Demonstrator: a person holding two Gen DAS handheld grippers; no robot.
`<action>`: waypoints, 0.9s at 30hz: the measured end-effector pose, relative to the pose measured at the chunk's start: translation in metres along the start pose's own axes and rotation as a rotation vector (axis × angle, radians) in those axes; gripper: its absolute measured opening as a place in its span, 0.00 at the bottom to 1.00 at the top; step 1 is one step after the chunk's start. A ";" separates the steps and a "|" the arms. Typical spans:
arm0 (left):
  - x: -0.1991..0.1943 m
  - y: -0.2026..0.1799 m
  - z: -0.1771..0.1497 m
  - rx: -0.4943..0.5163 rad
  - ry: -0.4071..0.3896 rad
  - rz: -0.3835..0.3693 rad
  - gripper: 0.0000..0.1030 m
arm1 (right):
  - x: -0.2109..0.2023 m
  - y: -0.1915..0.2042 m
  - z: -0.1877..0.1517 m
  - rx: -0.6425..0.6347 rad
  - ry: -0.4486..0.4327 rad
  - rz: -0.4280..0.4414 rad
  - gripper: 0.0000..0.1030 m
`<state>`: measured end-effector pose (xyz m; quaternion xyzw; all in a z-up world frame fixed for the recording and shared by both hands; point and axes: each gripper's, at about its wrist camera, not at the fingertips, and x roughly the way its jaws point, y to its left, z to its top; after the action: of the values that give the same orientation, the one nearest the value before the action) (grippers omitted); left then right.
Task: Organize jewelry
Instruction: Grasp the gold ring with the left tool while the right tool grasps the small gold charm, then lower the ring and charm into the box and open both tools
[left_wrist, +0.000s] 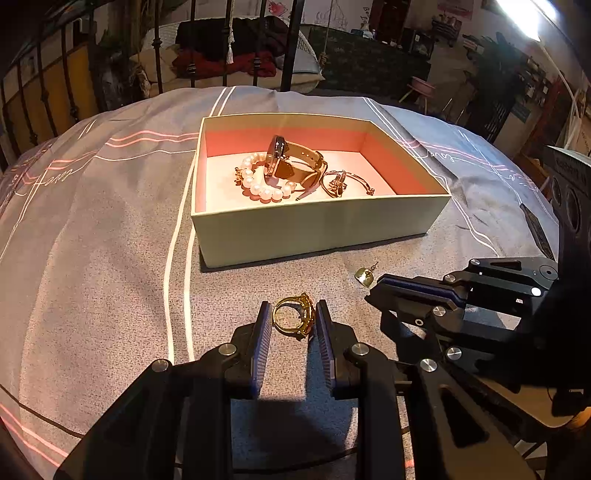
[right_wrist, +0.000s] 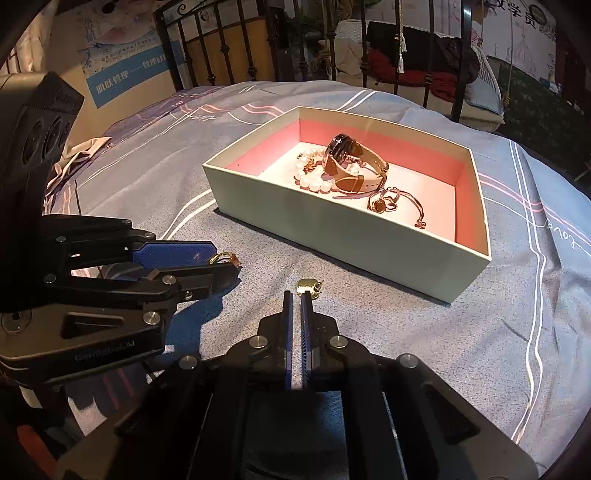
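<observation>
Ring between my left jaws, earring at my right

My left gripper sits low over the bedspread, jaws apart on either side of the gold ring; I cannot tell if they touch it. My right gripper lies level, jaws nearly together, tips beside the gold earring. Beyond, the open box holds a watch, pearl bracelet and bangle.

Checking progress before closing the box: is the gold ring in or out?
Out. The gold ring lies on the bedspread before the box, between the left tool's fingers.
</observation>
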<state>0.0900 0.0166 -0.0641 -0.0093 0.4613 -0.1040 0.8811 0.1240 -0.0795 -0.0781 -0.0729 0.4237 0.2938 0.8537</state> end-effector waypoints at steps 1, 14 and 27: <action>0.000 0.000 0.000 -0.002 0.000 -0.001 0.23 | 0.003 -0.001 0.000 0.004 0.015 -0.002 0.10; -0.004 0.005 0.000 -0.019 -0.004 -0.011 0.23 | 0.016 0.003 0.012 -0.058 0.040 0.005 0.14; -0.024 -0.006 0.049 -0.010 -0.102 -0.045 0.23 | -0.031 -0.016 0.043 0.009 -0.140 -0.072 0.14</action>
<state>0.1156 0.0111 -0.0158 -0.0291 0.4159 -0.1207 0.9009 0.1476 -0.0907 -0.0292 -0.0637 0.3613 0.2653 0.8916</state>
